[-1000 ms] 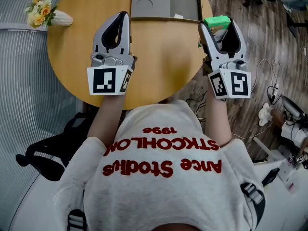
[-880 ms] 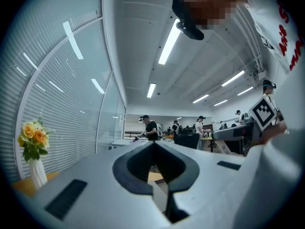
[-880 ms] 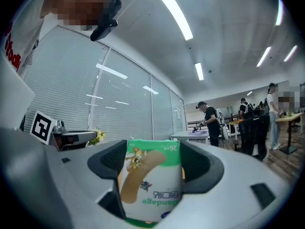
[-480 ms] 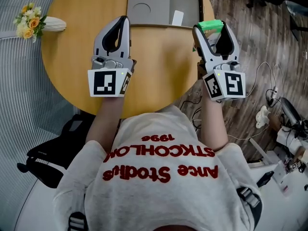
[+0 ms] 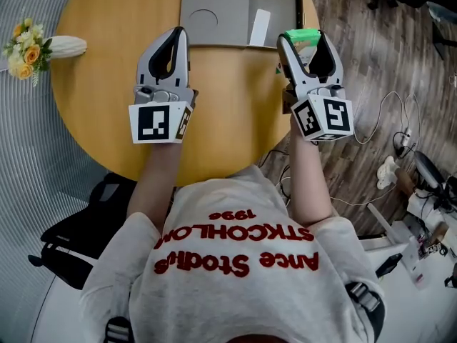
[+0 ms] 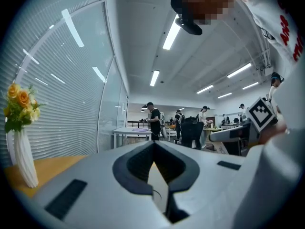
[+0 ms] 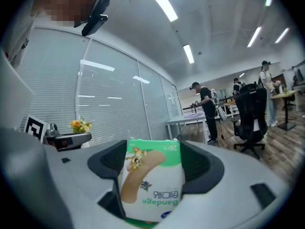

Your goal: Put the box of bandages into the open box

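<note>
Progress looked to be about halfway: the pick-up was done and the delivery was left.

At the upper left of the head view a vase of flowers lay near the edge of the round wooden tabletop, taking no part in the job. Right of it, the left claw was held over the tabletop with its tips pressed together and nothing between them, as the left gripper view confirmed.

At the top centre sat the open box. Its left half was a pale grey panel with two round recesses, both apparently vacant. Its right half was a darker compartment holding only a white slip close to the divide. No bandage packet was inside yet.

Further right, the right claw was pinching the box of bandages between its pads. The green-and-white carton was clear of the tabletop and just beside the open box's right-hand corner. In the right gripper view the carton filled the gap between the pads, with its print upside down.

What remained, by my reading, was a short carry over the dark compartment, a lowering, and a release.
</note>
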Tool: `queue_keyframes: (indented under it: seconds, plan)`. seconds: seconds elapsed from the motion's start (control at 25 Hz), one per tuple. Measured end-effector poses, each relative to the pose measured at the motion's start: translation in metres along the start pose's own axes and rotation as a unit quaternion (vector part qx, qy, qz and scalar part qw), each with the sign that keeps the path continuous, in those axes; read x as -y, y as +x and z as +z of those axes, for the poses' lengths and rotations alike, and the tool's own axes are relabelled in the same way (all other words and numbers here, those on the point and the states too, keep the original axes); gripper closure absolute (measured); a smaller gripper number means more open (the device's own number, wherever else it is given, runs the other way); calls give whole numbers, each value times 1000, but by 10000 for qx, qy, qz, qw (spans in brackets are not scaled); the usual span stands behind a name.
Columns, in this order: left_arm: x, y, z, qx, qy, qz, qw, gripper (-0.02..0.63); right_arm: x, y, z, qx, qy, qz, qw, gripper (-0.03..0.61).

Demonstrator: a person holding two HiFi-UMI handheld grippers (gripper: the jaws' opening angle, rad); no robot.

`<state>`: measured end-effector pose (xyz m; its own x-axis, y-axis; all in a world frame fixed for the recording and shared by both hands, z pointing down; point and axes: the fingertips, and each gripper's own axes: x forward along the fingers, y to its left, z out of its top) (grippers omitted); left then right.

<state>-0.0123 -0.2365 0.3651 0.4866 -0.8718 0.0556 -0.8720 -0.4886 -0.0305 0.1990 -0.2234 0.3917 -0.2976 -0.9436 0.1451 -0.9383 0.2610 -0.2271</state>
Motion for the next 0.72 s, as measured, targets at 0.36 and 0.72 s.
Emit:
queue_keyframes:
  seconds: [0.36,0.72]
  plan:
    - [-1,16,-30,-112,-78,-67,9999,607,19,33,-34,15,191,-119,9997,224]
    - [-1,24,-37,-186,-34,-42,9998,607,56,64,-50,201,157,-427,9988,224]
